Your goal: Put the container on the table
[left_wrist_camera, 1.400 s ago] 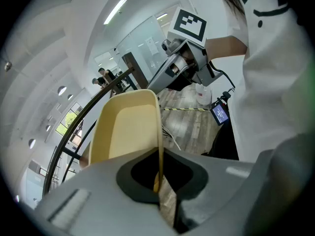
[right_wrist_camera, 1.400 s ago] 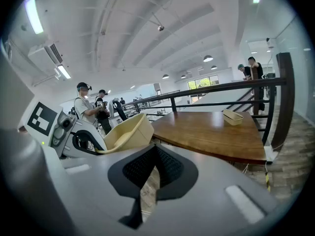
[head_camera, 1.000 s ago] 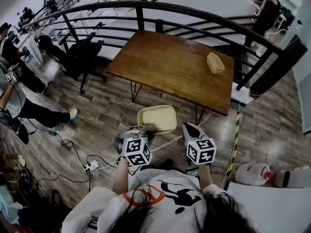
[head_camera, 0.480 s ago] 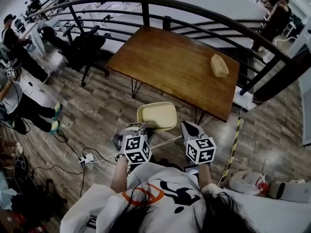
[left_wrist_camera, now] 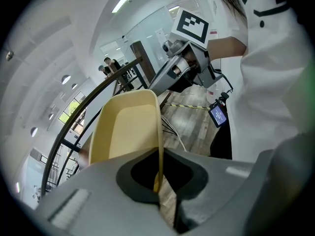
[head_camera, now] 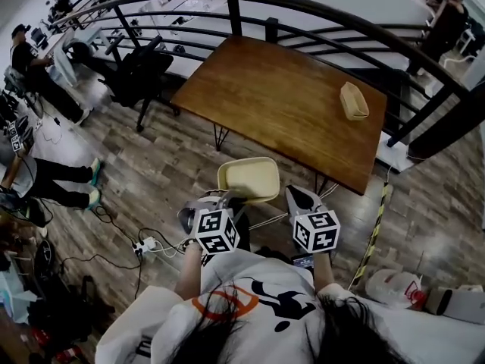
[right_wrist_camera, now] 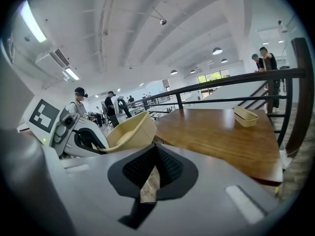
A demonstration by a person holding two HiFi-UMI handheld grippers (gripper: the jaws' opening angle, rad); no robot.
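Observation:
A pale yellow, shallow rectangular container hangs in the air just short of the brown wooden table's near edge. My left gripper is shut on its near rim. In the left gripper view the container's thin wall runs down between my left gripper's shut jaws. My right gripper floats beside the container's right side, shut on nothing. Seen from the right gripper, the container and the left gripper are at left and the table lies ahead.
A second, smaller yellow container rests at the table's far right. A black curved railing runs behind the table. A black office chair stands at left, and people are beyond it. Cables and a power strip lie on the floor.
The table and everything round it have slid a little in the head view as the person moved. The left gripper still holds the container, and the right gripper has stayed beside it.

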